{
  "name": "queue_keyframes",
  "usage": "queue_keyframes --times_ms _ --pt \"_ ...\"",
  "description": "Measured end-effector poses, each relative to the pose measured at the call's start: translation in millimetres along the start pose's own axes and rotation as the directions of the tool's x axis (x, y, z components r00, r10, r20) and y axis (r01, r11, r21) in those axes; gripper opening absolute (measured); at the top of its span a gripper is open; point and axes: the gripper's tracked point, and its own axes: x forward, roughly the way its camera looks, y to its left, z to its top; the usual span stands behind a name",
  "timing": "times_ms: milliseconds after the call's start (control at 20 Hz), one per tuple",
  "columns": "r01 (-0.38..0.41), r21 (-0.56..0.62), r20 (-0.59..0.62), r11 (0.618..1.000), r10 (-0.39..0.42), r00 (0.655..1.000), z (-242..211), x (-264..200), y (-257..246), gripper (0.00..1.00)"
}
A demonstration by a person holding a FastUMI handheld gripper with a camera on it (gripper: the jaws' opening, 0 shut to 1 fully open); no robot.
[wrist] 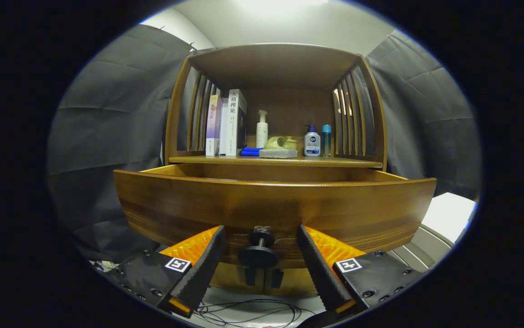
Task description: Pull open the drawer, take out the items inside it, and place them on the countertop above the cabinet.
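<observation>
The wooden drawer (271,205) stands pulled out of the cabinet, its curved front panel close ahead of me. A dark round knob (258,249) sticks out from the middle of that panel. My gripper (260,228) is open, one finger on each side of the knob with a gap to both fingers (202,262). The front panel hides what lies inside the drawer. Above it runs the countertop (335,161) of the cabinet.
On the countertop stand books (228,123) at the left, a white pump bottle (262,130), a blue cloth (250,151), a green object on a grey pad (278,146), and two small bottles (316,141). Slatted sides and a roof enclose it. Cables (253,312) lie below.
</observation>
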Motion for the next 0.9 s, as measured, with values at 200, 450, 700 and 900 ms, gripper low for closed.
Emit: queue_keyframes --times_ms 200,450,700,900 --pt "0.018 -0.010 0.006 1.000 -0.018 1.000 -1.2 1.6 0.0 0.98" --pt "0.041 -0.025 0.013 0.999 -0.041 0.999 -0.5 3.4 -0.2 0.98" --pt "0.053 -0.014 0.018 0.999 -0.052 0.998 2.7 10.8 -3.4 0.99" --pt "0.062 0.001 0.023 0.998 -0.062 0.998 6.1 21.9 -2.7 1.00"
